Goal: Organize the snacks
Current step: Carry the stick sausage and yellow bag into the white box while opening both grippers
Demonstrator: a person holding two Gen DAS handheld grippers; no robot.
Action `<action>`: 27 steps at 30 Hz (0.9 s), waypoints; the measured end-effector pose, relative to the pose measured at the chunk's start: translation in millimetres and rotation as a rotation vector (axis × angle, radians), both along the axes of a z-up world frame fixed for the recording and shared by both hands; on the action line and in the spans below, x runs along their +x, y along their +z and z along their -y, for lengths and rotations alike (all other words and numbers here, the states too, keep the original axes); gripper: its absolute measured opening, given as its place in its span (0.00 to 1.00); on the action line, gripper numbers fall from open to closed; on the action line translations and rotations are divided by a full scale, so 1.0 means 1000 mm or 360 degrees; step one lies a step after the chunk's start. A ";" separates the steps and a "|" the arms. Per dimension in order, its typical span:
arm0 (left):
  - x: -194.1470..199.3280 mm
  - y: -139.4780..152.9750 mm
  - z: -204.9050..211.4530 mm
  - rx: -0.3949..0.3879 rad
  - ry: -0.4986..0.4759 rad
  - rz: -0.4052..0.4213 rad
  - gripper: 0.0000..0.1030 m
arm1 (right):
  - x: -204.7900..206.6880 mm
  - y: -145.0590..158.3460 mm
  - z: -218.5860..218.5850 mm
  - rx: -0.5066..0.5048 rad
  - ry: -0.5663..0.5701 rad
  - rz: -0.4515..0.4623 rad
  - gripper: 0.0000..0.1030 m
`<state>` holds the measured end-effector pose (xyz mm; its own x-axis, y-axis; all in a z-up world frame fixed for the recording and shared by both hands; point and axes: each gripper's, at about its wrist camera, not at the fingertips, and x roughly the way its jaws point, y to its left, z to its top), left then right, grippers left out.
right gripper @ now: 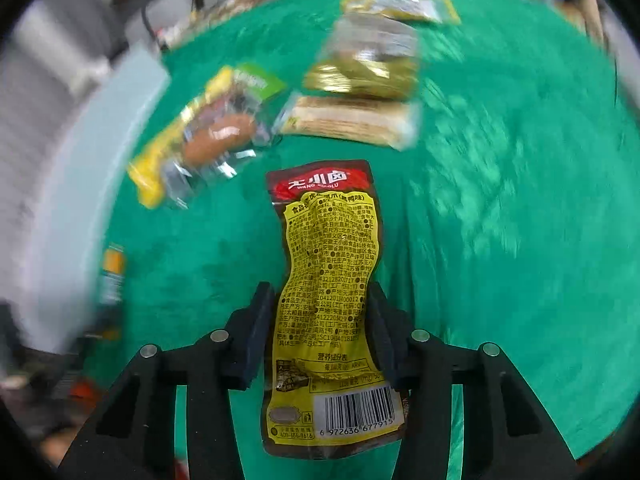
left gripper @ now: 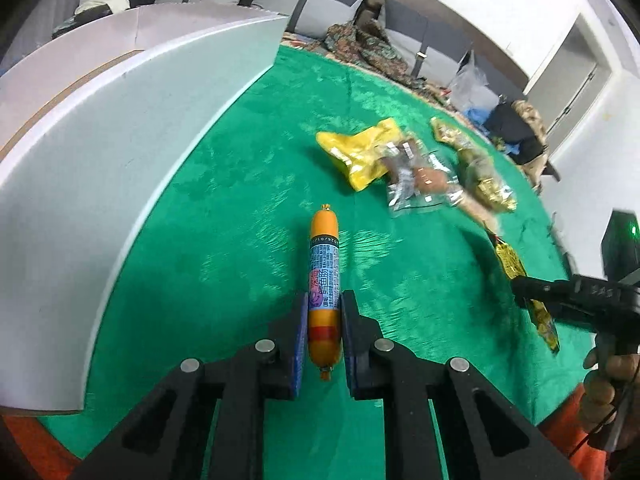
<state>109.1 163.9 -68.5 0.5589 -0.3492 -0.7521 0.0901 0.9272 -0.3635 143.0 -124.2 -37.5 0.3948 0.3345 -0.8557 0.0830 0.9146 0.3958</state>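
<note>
An orange sausage stick [left gripper: 325,256] with a blue label points away from me over the green cloth [left gripper: 240,200]. My left gripper [left gripper: 325,300] is shut on its near half. In the right wrist view a long yellow pouch [right gripper: 328,240] with a red top and a barcode sits between the pads of my right gripper [right gripper: 319,292], which is shut on its middle. The left wrist view shows that gripper [left gripper: 532,292] at the right edge, held by a hand, with the yellow pouch [left gripper: 510,262] hanging above the cloth.
A white box [left gripper: 100,160] curves along the left of the cloth. Loose snacks lie farther out: a yellow packet [left gripper: 360,152], a clear packet [left gripper: 424,178] with something brown inside, a gold packet [left gripper: 480,176] and a beige bar pack [right gripper: 352,120]. Clutter lines the far edge.
</note>
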 end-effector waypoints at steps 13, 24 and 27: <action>-0.017 0.079 -0.053 -0.0451 0.0115 0.0146 0.15 | 0.008 0.050 -0.027 0.0650 0.0080 0.0078 0.47; 0.010 0.131 -0.210 -0.0137 0.0587 0.0271 0.15 | 0.066 0.164 -0.246 0.0626 0.0609 0.0367 0.49; 0.019 0.118 -0.229 0.0005 0.0659 0.0189 0.18 | 0.078 0.159 -0.299 0.0570 0.0677 0.0366 0.57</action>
<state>127.7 393.1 49.6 0.7342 -0.0751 -0.6748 -0.2487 0.8951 -0.3702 220.7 174.6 121.4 0.3247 0.7555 -0.5691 -0.3851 0.6552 0.6500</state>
